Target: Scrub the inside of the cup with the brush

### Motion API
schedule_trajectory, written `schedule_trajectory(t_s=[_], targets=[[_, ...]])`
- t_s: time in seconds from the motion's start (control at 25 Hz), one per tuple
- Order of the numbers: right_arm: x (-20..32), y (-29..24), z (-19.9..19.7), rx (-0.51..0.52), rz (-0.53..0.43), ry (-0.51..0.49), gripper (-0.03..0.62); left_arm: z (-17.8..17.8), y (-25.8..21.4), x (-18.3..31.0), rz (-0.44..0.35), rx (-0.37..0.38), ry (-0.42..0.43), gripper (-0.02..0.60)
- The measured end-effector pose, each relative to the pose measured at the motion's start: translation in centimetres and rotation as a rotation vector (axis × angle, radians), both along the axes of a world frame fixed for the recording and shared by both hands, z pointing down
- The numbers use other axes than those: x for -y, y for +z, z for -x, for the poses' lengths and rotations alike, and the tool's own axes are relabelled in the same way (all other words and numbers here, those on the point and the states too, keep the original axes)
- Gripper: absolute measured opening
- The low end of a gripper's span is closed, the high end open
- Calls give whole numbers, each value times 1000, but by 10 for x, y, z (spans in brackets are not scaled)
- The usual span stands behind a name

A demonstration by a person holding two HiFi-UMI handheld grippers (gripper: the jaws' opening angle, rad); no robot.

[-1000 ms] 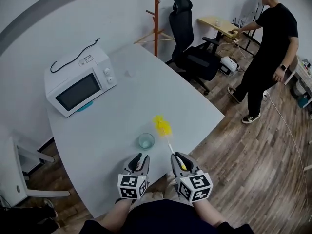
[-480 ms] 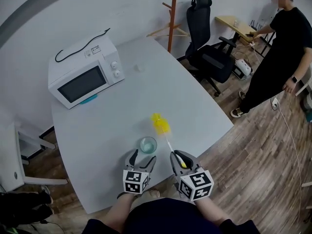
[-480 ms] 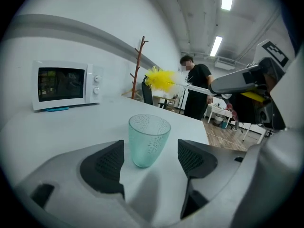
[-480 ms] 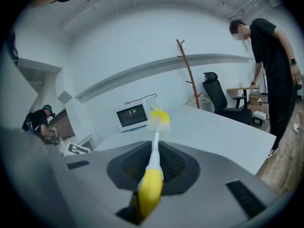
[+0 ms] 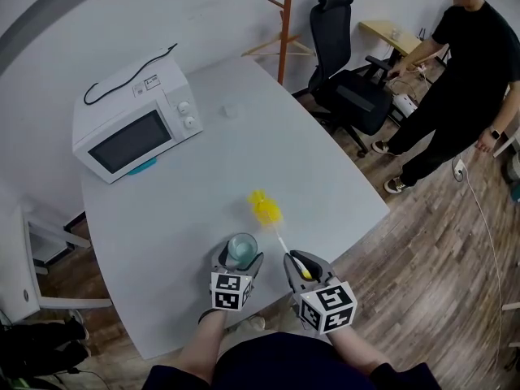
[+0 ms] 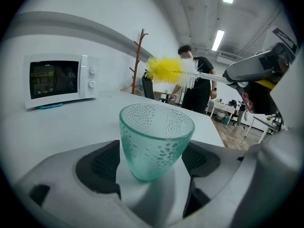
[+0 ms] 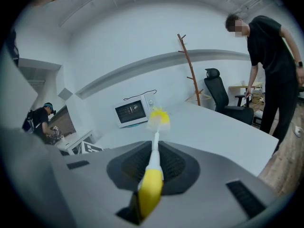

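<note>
The label (image 5: pixel 149 82) on top of the microwave (image 5: pixel 134 128), upper left of the head view, was too small to read. At lower centre, the left tongs (image 5: pixel 241 258) had just been opening and stood wide. The green glass cup (image 6: pixel 156 141) sat upright on the tabletop (image 5: pixel 325 185) between their pads, unpressed. The right tongs (image 5: pixel 301 266) were clamped on the brush (image 7: pixel 151 186) handle.

Cup (image 5: pixel 242 249) stands on the table (image 5: pixel 325 177), brush (image 5: pixel 266 210) seemingly raised at its right, microwave (image 5: pixel 134 128) behind.
</note>
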State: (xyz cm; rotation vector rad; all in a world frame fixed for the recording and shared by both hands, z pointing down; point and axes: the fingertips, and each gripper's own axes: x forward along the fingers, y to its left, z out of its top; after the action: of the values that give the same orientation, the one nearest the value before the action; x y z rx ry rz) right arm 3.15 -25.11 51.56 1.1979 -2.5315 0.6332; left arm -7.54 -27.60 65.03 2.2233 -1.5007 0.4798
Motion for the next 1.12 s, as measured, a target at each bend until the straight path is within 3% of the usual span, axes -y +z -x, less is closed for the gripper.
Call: schedule_trajectory(t_s=[0.64,0.88,1.12], targets=[[-9,4,-6,-24,6,19,52,1,-10,17,-53,54,54,382],[-34,-4,7,-26,-6,-38,52,24,-30,8,-112,174,71,382],[-59,-17,24,-13,-22,-141,52,72,-52,-7,-144,336,38,382]])
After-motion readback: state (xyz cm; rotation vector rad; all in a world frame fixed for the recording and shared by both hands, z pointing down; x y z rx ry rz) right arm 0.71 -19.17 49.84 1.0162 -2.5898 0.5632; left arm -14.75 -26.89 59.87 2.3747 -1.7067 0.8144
